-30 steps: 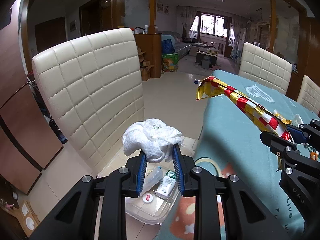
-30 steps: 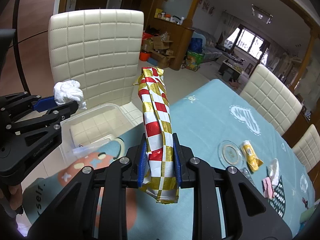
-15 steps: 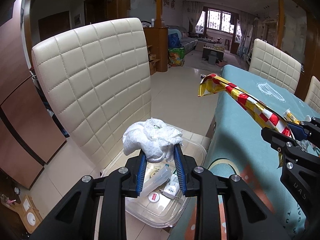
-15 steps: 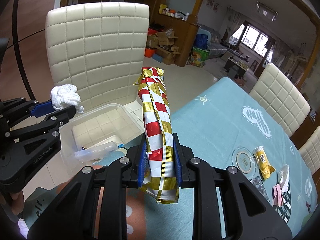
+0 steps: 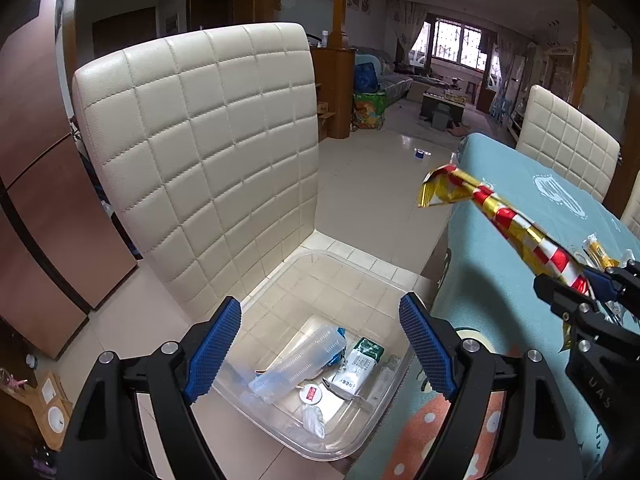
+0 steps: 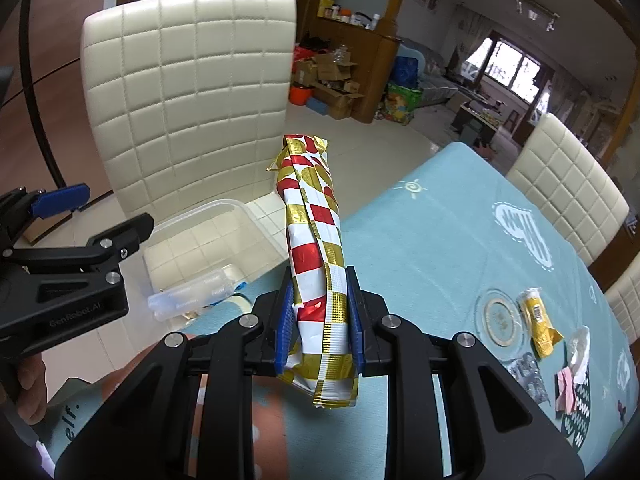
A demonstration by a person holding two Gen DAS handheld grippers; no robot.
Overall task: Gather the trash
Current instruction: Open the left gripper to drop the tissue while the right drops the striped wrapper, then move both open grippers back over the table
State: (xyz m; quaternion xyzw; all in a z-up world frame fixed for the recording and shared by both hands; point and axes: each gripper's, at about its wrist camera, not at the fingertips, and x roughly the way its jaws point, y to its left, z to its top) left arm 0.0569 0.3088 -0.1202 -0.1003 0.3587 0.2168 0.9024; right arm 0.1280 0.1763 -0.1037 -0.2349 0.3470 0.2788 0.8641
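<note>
Jaws of the left gripper point(image 5: 320, 344) have just been opening and stand wide apart with nothing between them, above a clear bin point(image 5: 362, 432) holding a tissue wad point(image 5: 314, 420). Right gripper point(image 6: 318, 320) is clamped on a red-and-gold wrapper point(image 6: 314, 232) sticking out past its fingertips, over the table point(image 6: 440, 240).

The bin point(image 5: 360, 276) was clear, glossy plastic, and a ribbed see-through plastic bottle point(image 5: 298, 364) lay in it. The chair point(image 5: 208, 152) wore cream quilted leather with a soft sheen. The wrapper point(image 6: 316, 248) was shiny foil, crinkled, in red, white and gold. The tablecloth point(image 6: 440, 240) looked like matt teal cloth. The floor tiles point(image 5: 380, 184) shone smooth. The gripper pads point(image 5: 216, 348) were ridged blue rubber on matt black plastic.
</note>
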